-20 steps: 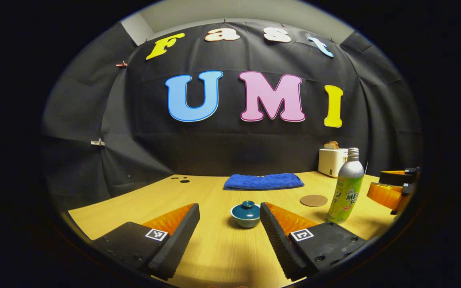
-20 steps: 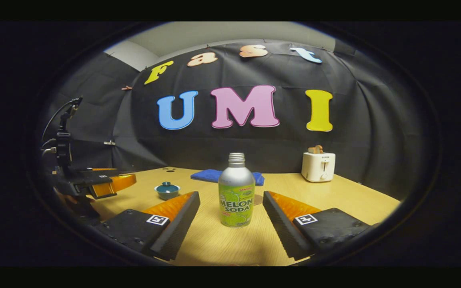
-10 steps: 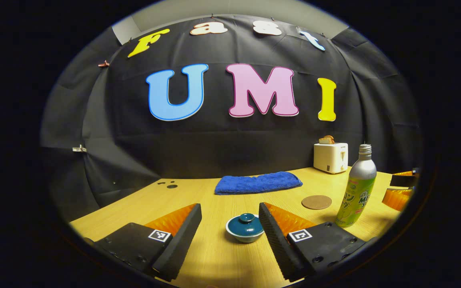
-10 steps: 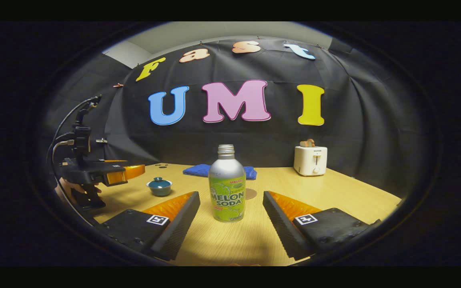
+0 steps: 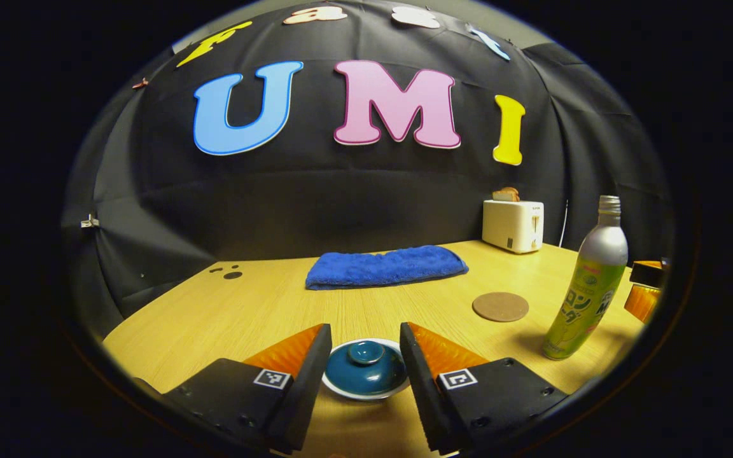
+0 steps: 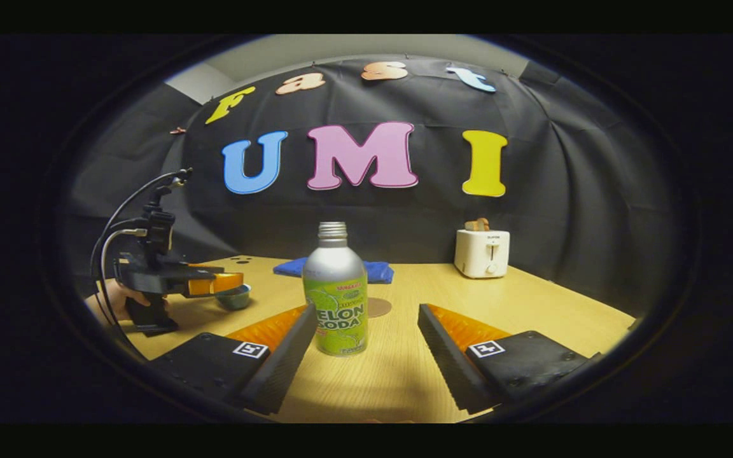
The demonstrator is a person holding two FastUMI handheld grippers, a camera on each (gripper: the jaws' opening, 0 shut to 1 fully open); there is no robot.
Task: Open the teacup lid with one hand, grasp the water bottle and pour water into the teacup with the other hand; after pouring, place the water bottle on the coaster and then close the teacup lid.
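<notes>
A small teacup with a teal lid [image 5: 366, 370] stands on the wooden table [image 5: 265, 312]. My left gripper [image 5: 365, 336] is open, one finger on each side of the lid knob, close to the cup's rim. The green and silver water bottle [image 5: 589, 286] stands upright to the right, uncapped, past a round brown coaster [image 5: 500, 306]. In the right gripper view the bottle [image 6: 336, 299] stands just ahead of my open right gripper [image 6: 366, 315], nearer its left finger. There the left gripper [image 6: 214, 283] covers most of the teacup [image 6: 234, 299], and the coaster [image 6: 379, 307] peeks out behind the bottle.
A folded blue towel [image 5: 385, 267] lies at the back of the table. A white toaster [image 5: 513, 224] holding bread stands at the back right. A hand [image 6: 118, 296] holds the left gripper, cables rising from it. The right gripper [image 5: 643, 292] shows beside the bottle.
My left gripper has moved forward and down, so the teacup now sits between its fingers, which have narrowed slightly. The right gripper has drifted, leaving the bottle nearer its left finger.
</notes>
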